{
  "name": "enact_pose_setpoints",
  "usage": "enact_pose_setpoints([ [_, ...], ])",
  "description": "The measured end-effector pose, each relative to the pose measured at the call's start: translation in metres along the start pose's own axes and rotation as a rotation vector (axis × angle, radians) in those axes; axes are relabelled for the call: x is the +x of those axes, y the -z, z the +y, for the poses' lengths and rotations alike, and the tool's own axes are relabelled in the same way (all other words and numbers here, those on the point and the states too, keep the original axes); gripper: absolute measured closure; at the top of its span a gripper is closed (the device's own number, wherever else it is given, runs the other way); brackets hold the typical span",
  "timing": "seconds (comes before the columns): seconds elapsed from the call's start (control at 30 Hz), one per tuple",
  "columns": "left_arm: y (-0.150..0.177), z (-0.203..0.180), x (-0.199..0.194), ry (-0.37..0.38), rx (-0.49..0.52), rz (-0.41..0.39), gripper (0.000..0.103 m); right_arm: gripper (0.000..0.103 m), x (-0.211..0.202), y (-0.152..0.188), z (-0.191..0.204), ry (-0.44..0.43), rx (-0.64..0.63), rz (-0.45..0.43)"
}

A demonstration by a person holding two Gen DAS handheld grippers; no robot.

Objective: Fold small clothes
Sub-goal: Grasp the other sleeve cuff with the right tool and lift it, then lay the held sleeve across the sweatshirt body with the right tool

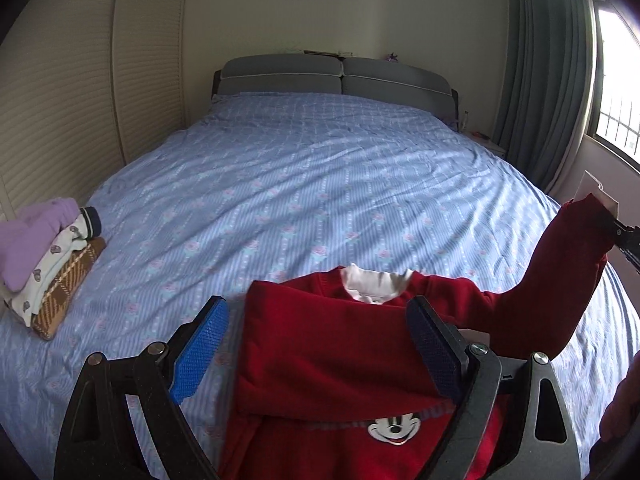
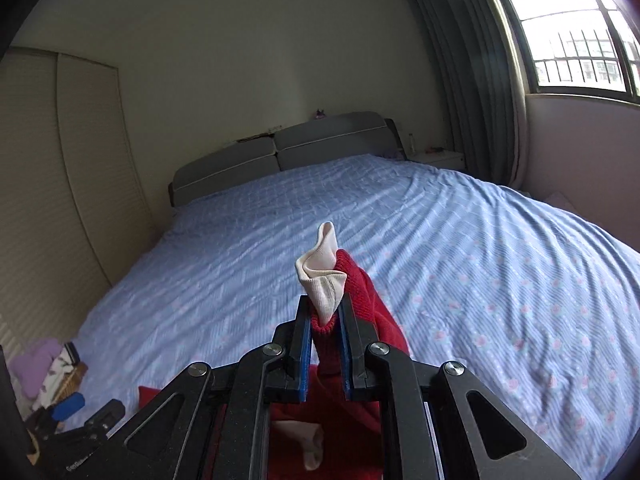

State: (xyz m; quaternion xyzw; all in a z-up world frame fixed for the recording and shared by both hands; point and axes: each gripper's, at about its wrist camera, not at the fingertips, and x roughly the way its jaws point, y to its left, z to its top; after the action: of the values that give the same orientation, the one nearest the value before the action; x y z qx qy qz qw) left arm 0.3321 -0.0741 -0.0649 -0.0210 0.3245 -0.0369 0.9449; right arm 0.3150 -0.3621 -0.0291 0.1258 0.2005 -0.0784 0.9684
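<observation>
My right gripper point(image 2: 326, 316) pinches the red sweater point(image 1: 332, 356) by its sleeve cuff point(image 2: 324, 280), left gripper point(image 1: 316, 348) wide, empty, over it.

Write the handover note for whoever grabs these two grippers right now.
Right gripper: shut on the cuff of the red knit sweater with the cartoon mouse face, its sleeve lifted off the blue patterned bedsheet.
Left gripper: open, empty, jaws either side of the sweater's body near the white collar.
Done: a stack of folded small clothes sits at the bed's left edge; the sweater's left side looks already folded in.
Left: probably lay the held sleeve across the chest, fold the body, add it to the stack.
</observation>
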Motion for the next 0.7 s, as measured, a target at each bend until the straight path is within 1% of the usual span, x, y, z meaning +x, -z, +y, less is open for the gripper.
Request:
enact_pose_setpoints([
  [0.1,0.004,0.039,-0.003,-0.033,-0.033,0.004,0.012,0.090,0.011,0.020,0.047,-0.020,-0.070,0.023],
  [0.2,0.009,0.073,0.000,-0.060,-0.061,0.020,0.012,0.090,0.028,0.049,0.087,-0.040,-0.142,0.058],
  [0.4,0.024,0.117,0.008,-0.097,-0.093,0.043,0.012,0.090,0.064,0.109,0.152,-0.073,-0.260,0.166],
  [0.5,0.031,0.131,0.012,-0.103,-0.106,0.058,0.012,0.090,0.074,0.129,0.175,-0.082,-0.303,0.195],
  [0.7,0.039,0.148,0.021,-0.108,-0.130,0.074,0.012,0.090,0.084,0.152,0.198,-0.098,-0.343,0.234],
])
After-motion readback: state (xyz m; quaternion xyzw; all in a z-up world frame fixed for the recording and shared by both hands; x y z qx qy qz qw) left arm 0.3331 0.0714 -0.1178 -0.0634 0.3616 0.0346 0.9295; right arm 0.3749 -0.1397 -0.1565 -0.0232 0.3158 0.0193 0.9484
